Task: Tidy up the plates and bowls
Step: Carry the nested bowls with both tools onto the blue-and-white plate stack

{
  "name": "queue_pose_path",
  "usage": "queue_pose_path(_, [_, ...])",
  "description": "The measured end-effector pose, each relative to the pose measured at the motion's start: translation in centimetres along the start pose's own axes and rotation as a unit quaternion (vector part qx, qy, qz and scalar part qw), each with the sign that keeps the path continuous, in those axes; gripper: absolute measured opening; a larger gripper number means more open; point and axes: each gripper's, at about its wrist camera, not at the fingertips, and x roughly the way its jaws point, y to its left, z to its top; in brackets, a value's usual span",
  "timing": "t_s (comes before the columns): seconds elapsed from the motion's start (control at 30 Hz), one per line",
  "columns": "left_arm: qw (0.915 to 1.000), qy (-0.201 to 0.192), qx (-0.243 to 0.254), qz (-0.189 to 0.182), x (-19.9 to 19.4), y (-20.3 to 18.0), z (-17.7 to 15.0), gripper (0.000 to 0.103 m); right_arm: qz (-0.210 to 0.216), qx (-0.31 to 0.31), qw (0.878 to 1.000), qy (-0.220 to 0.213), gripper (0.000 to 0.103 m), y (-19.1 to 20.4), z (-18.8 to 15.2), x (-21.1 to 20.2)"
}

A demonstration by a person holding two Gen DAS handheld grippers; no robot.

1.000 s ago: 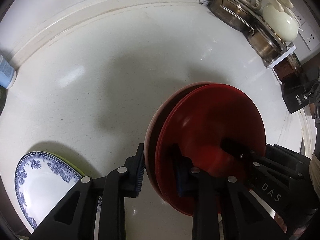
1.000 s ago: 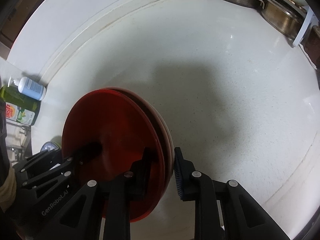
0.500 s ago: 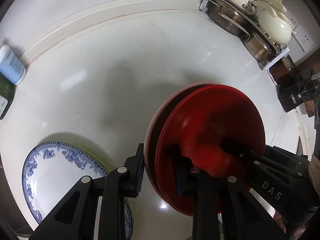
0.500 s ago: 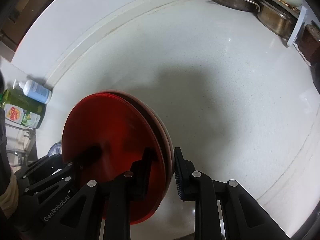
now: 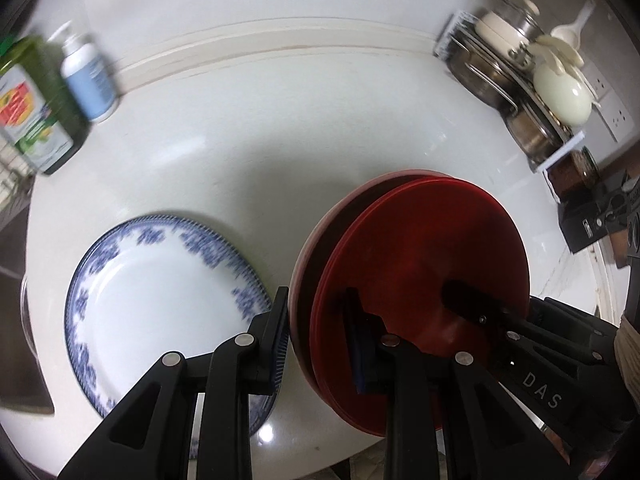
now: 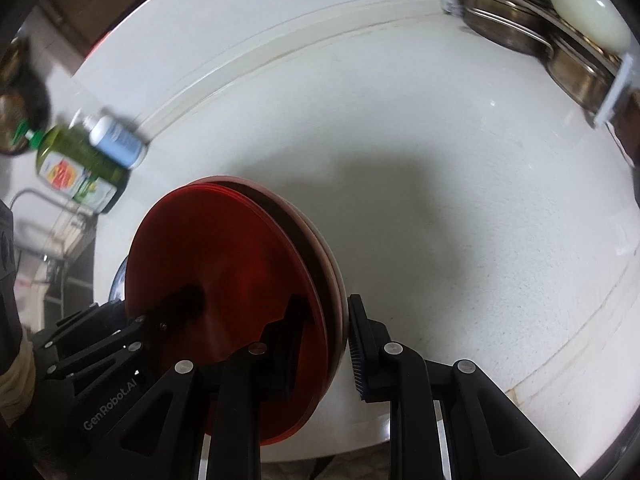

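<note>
Both grippers, left point(image 5: 320, 340) and right point(image 6: 320, 344), had fingers clamped on opposite rims of a red plate stack point(image 5: 420, 264) above the white counter point(image 5: 280, 128); a blue-patterned plate point(image 5: 160, 292) lay empty on it.

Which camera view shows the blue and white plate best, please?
The left wrist view shows it best: the blue and white plate lies nearly whole on the counter, its patterned rim visible. In the right wrist view only a thin blue edge peeks from behind the red plates.
</note>
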Motion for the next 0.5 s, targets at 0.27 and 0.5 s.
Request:
queue_pose_path(0.27, [0.9984, -0.019, -0.051, 0.017, -2.5, 2.8, -2.3, 0.026, 0.020, -0.048, 0.999, -0.002, 0.023, 2.3, -1.1, -1.4])
queue_pose_path(0.5, [0.9945, -0.031, -0.092, 0.039, -4.4, 6.1, -4.0, 0.026, 0.038, -0.090, 0.995, 0.002, 0.023, 5.7, -1.7, -1.7])
